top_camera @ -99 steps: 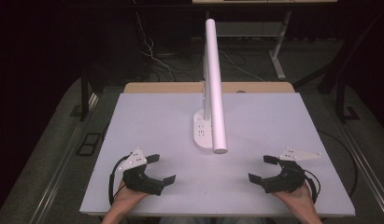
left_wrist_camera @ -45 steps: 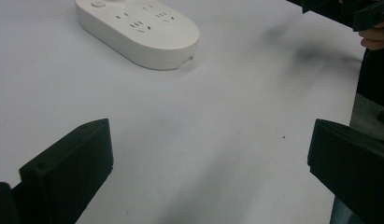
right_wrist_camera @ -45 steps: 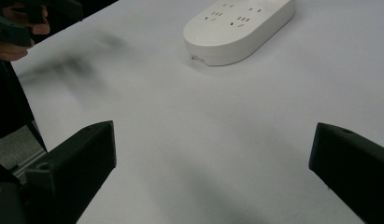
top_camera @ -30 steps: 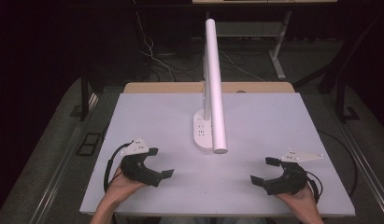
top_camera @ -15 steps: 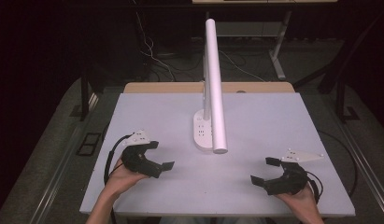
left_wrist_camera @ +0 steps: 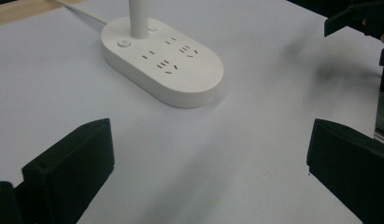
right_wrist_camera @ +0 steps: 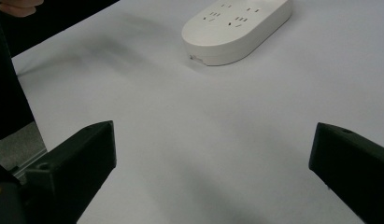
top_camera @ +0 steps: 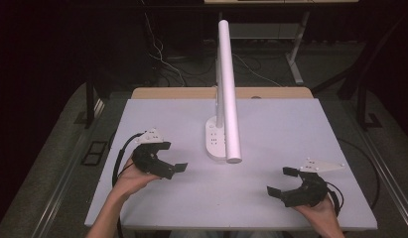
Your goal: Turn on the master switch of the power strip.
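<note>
Left claw [top_camera: 172,157]: jaws spread wide, nothing between them, held in a hand [top_camera: 129,179] above the white bench [top_camera: 157,119], just off its surface. Seen along its own jaws: bare bench between the 2 black pads, with the oval white base [left_wrist_camera: 162,63] of the desk lamp ahead and slightly left, near but apart. On that base: a round button [left_wrist_camera: 123,43] close to the upright stem [left_wrist_camera: 138,16], then several socket groups on the flat top. White cable [left_wrist_camera: 82,14] leading from the base toward the far wooden edge.

Right claw [top_camera: 282,181]: also wide open, gripping nothing, held by the other hand [top_camera: 323,215] low over the bench. Along its jaws: empty white surface, the lamp base [right_wrist_camera: 236,29] ahead and a little right, well apart from the pads.

From the high view: lamp base [top_camera: 215,141] standing between the 2 claws and beyond both, closer to the left claw than to the right. Long white lamp bar [top_camera: 230,89] reaching from the far side out over the base, its round end above the bench on the near side of the base. Grey 3-cornered plates on top of each claw, black cables trailing back toward the forearms.
</note>
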`<act>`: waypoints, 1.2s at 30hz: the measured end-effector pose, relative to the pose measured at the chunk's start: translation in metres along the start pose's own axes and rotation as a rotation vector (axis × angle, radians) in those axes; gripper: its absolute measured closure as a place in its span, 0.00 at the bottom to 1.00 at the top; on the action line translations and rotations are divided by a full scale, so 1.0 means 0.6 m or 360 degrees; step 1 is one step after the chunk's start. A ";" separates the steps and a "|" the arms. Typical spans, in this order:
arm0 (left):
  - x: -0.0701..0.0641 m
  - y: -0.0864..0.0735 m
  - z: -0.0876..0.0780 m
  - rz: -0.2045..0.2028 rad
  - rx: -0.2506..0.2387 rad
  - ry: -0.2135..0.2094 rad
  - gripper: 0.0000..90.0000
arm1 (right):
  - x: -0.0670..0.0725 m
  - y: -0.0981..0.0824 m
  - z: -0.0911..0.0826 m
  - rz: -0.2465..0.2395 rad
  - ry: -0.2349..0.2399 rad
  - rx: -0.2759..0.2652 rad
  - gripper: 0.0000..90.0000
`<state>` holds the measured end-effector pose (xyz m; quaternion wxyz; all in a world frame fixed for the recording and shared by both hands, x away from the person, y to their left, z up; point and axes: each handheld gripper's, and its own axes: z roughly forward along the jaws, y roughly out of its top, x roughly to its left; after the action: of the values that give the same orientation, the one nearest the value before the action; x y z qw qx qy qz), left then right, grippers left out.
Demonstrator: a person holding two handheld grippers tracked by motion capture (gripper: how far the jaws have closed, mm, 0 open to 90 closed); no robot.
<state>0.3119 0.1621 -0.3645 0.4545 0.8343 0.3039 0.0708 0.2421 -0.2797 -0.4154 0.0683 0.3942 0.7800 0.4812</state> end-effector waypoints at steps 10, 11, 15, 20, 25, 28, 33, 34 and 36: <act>0.009 0.017 0.010 0.0009 0.0021 -0.0008 0.00 | -0.002 -0.001 -0.002 0.0007 0.0008 0.0004 0.00; 0.010 0.019 0.011 0.0010 0.0021 -0.0007 0.00 | -0.003 -0.001 -0.002 0.0002 0.0008 0.0002 0.00; 0.017 0.029 0.015 -0.0001 0.0009 -0.0003 0.00 | -0.003 -0.002 -0.003 -0.0002 0.0007 -0.0002 0.00; 0.025 0.042 0.022 -0.0002 0.0020 -0.0006 0.00 | -0.004 -0.002 -0.004 0.0004 0.0006 -0.0003 0.00; 0.034 0.053 0.023 0.0003 0.0021 -0.0007 0.00 | -0.005 -0.003 -0.004 0.0011 0.0008 -0.0002 0.00; 0.039 0.058 0.024 -0.0008 0.0015 0.0003 0.01 | -0.005 -0.003 -0.004 0.0015 0.0009 -0.0001 0.00; 0.049 0.074 0.028 -0.0002 0.0041 0.0018 0.01 | -0.005 -0.003 -0.004 0.0010 0.0010 -0.0004 0.00; 0.051 0.077 0.028 -0.0002 0.0044 0.0017 0.01 | -0.005 -0.003 -0.004 0.0009 0.0010 -0.0004 0.00; 0.055 0.081 0.031 0.0003 0.0056 0.0018 0.01 | -0.005 -0.004 -0.004 0.0009 0.0009 -0.0006 0.00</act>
<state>0.3673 0.1483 -0.3414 0.4380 0.8420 0.3067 0.0708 0.2418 -0.2841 -0.4166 0.0654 0.3949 0.7782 0.4838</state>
